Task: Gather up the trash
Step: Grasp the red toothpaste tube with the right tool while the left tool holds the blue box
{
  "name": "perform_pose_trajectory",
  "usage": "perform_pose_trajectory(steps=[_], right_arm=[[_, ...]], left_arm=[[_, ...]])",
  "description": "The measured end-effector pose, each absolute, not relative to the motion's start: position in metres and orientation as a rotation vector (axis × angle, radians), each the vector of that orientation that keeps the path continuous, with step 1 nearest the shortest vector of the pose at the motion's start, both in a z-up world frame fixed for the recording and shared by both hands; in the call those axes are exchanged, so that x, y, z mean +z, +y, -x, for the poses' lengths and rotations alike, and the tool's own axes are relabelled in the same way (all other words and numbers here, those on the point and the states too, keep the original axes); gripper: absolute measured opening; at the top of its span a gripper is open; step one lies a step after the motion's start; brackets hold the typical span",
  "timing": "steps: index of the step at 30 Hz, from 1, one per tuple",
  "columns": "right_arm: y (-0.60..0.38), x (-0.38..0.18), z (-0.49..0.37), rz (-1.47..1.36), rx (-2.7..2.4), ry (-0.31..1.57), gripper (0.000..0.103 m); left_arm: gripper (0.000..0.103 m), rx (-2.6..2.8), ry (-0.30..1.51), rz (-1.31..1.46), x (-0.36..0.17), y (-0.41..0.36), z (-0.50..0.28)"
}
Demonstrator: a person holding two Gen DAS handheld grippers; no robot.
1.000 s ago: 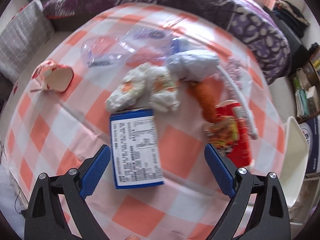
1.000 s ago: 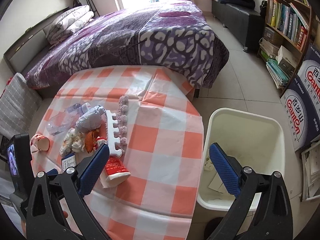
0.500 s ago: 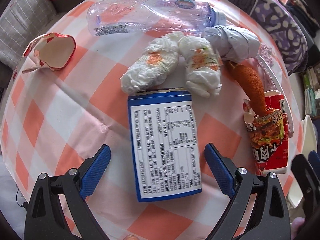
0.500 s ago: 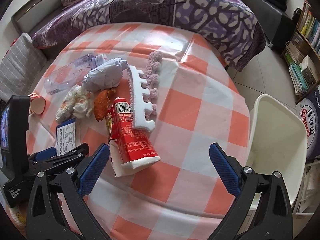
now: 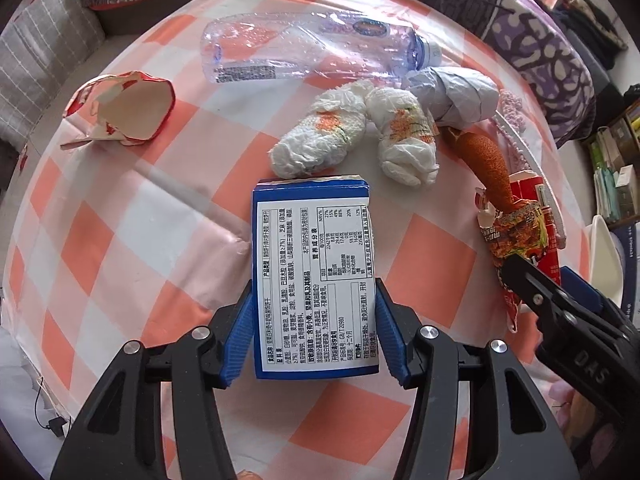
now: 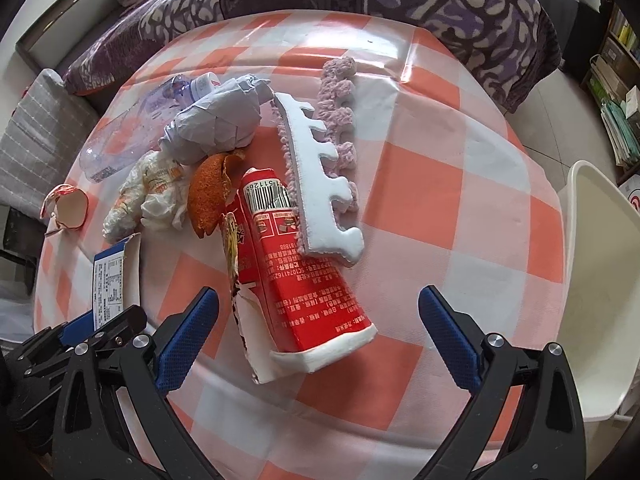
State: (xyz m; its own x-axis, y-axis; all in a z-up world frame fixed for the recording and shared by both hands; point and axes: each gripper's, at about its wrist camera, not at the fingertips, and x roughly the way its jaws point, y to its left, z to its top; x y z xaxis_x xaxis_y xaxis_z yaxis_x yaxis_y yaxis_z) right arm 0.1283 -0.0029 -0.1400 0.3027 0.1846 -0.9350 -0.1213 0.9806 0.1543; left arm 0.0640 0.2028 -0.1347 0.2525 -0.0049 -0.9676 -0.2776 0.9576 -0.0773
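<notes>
A blue box with a white printed label [image 5: 312, 248] lies flat on the checked tablecloth. My left gripper [image 5: 314, 336] straddles its near end; its jaws are closing and both blue pads [image 5: 244, 340] touch the box's long sides. A torn red carton [image 6: 304, 280] lies just beyond my right gripper [image 6: 318, 320], which hangs wide open above the carton's near end with nothing gripped. The box [image 6: 110, 280] and the left gripper show at the lower left of the right wrist view.
Beyond the box lie two crumpled tissues [image 5: 320, 140], a clear plastic bottle [image 5: 304, 52], a grey paper ball [image 5: 456, 96], orange peel [image 5: 486, 164] and a torn paper cup [image 5: 128, 108]. A white toothed foam piece [image 6: 320, 184] rests on the carton. A white bin [image 6: 596, 280] stands right of the table.
The left gripper moved forward over the blue box and its jaws came in from wide open to the box's sides. The right gripper dropped from near the bin toward the red carton.
</notes>
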Motion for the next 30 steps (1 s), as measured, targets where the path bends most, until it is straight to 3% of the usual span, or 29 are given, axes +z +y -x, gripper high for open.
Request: perform_pose_trajectory(steps=[3,5,6,9,17,30], right_arm=[[0.0,-0.146,-0.131,-0.082,0.216,1.265,0.091],[0.003,-0.147,-0.131,-0.084,0.216,1.257,0.08],[0.005,-0.146,-0.13,-0.075,0.218,1.243,0.065],[0.009,-0.141,-0.128,-0.096,0.258,1.225,0.051],[0.014,-0.121,-0.117,-0.265,0.398,1.218,0.046],[0.022,-0.047,-0.085,-0.15,0.473,0.899,0.046]], left_arm=[[0.055,0.19,1.285,0.251,-0.122,0.207,-0.057],[0.054,0.196,1.27,0.249,-0.117,0.211,-0.054],[0.055,0.199,1.262,0.253,-0.114,0.214,-0.052],[0.055,0.214,1.24,0.266,-0.108,0.217,-0.052],[0.055,0.27,1.16,0.316,-0.09,0.231,-0.052],[0.055,0.3,0.984,0.32,-0.048,0.229,-0.048]])
